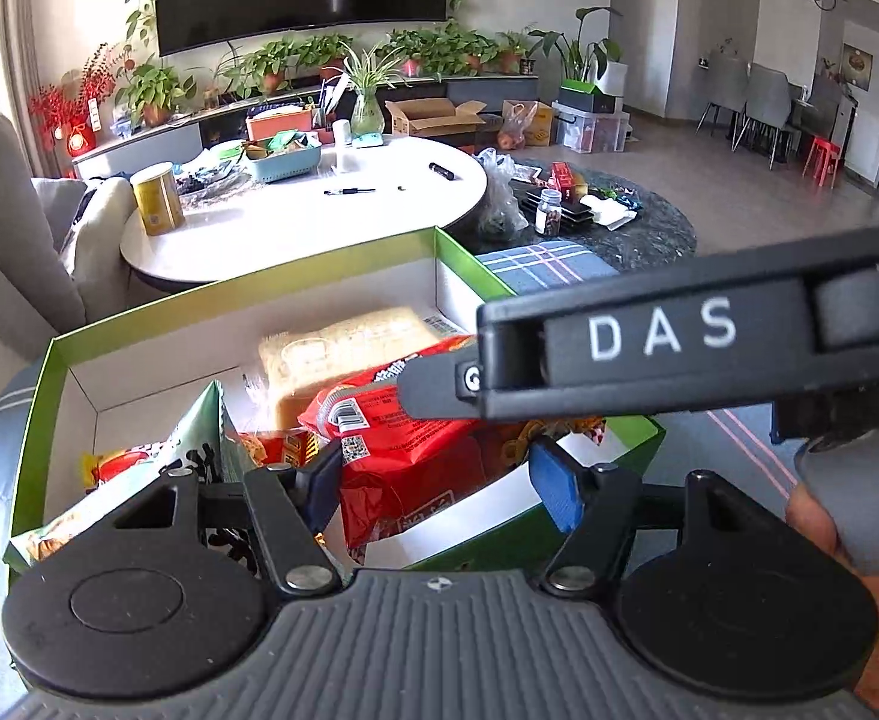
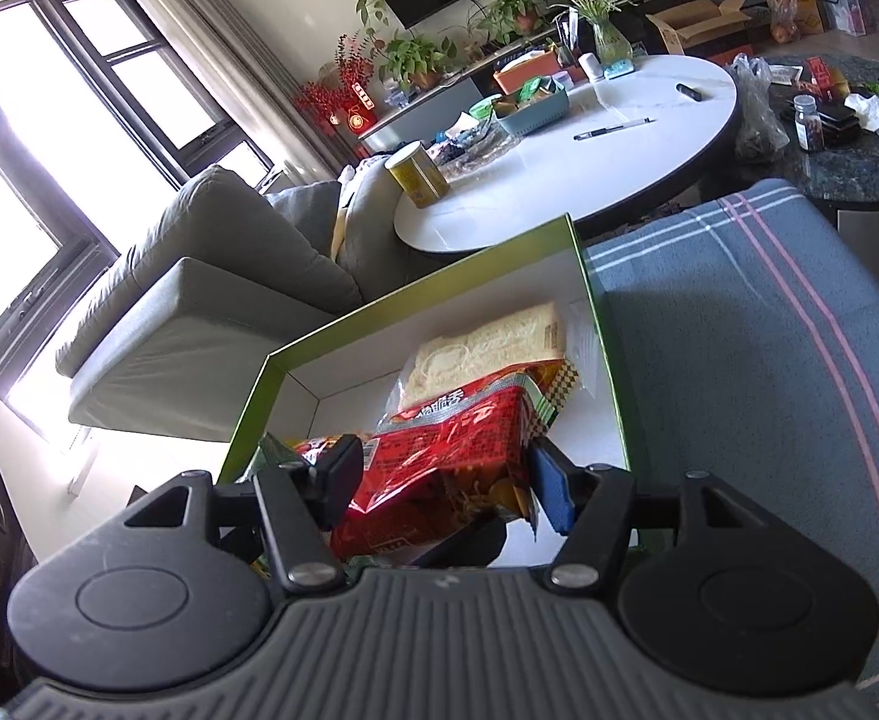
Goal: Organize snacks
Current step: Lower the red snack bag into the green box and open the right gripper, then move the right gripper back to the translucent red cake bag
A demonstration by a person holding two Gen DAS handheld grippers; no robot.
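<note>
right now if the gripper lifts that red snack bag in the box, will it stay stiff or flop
The red snack bag would probably flop and crinkle: its film already looks creased and sagging between the right gripper fingers. It looks puffy, so likely light. The glossy film may slip.

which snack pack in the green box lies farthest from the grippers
The pale bread pack, by the box's far wall. The red bag and green-white bag lie nearer the grippers.

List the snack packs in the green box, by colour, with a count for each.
Red bag: 1
Pale bread pack: 1
Green-and-white bag: 1
Red-and-yellow pack, partly hidden: 1
Total: 4 clearly visible; others may lie beneath.
</note>
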